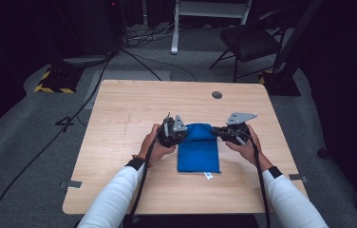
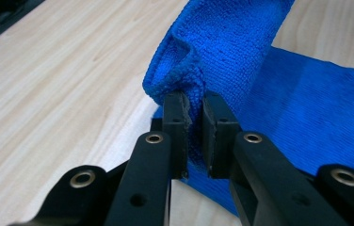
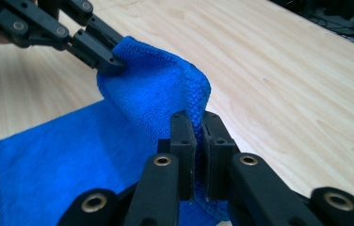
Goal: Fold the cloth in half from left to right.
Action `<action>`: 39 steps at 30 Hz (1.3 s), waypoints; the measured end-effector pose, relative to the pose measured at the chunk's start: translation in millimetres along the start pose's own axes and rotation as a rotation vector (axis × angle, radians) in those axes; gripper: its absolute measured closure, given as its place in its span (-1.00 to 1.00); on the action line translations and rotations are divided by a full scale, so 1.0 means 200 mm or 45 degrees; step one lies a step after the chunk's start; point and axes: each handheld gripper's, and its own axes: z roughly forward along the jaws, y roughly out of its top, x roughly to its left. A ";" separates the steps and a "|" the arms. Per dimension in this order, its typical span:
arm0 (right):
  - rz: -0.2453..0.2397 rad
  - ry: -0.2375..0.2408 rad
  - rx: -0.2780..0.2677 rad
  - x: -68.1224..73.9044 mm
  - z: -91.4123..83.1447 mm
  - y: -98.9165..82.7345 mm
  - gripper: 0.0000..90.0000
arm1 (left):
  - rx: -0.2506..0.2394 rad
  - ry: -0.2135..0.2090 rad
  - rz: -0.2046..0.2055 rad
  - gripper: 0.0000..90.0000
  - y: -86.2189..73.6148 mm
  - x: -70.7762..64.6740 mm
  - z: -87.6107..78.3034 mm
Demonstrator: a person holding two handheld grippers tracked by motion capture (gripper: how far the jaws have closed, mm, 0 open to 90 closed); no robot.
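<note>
High view has a blue cloth (image 1: 198, 154) lying at the middle of the wooden tabletop (image 1: 119, 109), far edge lifted. Left tongs (image 1: 182, 133) come in from nine o'clock, right tongs (image 1: 218, 131) from three o'clock, each at a far corner. Left gripper view: left tongs (image 2: 194, 120) pinch a bunched fold of cloth (image 2: 241, 61). Right gripper view: right tongs (image 3: 195, 136) are clamped on the cloth (image 3: 151, 89) edge, left tongs (image 3: 107, 56) biting at eleven o'clock.

Cloth (image 1: 198, 151) on table (image 1: 134, 109), between both grippers
</note>
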 end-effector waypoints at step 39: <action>-0.089 0.166 0.134 0.21 -0.08 -0.20 0.62 | 0.126 -0.091 0.165 0.61 -0.18 -0.19 -0.08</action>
